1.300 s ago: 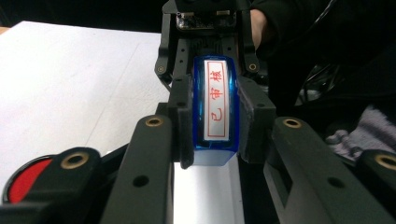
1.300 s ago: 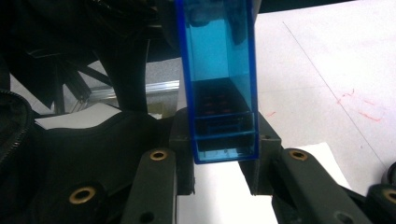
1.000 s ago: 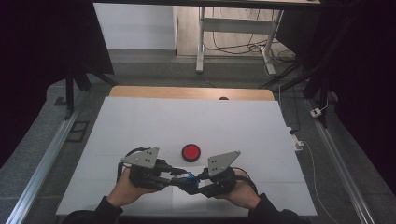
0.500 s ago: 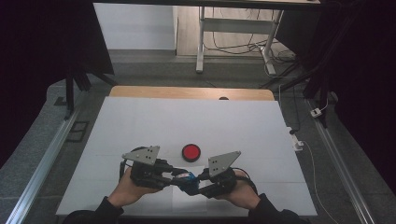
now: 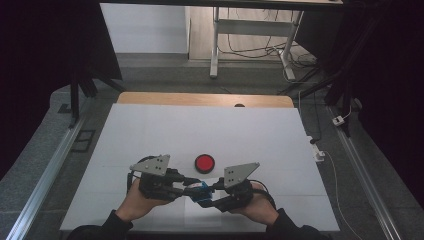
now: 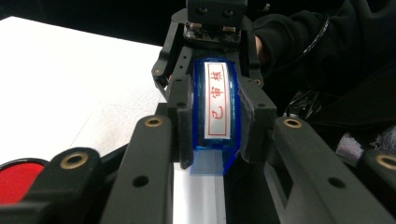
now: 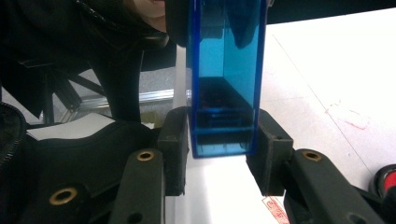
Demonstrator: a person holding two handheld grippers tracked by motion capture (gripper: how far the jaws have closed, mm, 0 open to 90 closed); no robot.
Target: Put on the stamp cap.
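Two tongs are on one small thing right now. My left gripper (image 5: 186, 183) and my right gripper (image 5: 212, 192) both pinch the blue stamp (image 5: 201, 189) from its two ends, low over the white table (image 5: 150, 135), close to my side. In the left gripper view the pads press the stamp's (image 6: 217, 112) two blue sides, and I can see its white label with red writing. In the right gripper view my jaws squeeze the clear blue shell (image 7: 223, 93) near its bottom end.

What could go wrong? If one hand pulls harder than the other, I think the stamp could pop out of the weaker pinch and drop. The blue shell looks smooth and shiny, so it may slip. If I twist my hands different ways, the shell could come apart or bend. If I squeeze too hard, it might crack.

Just past my hands sits the red ink pad (image 5: 204, 162). A falling stamp could bump it. There is a faint red smudge (image 7: 348, 115) on the table, so ink can make a mess here.
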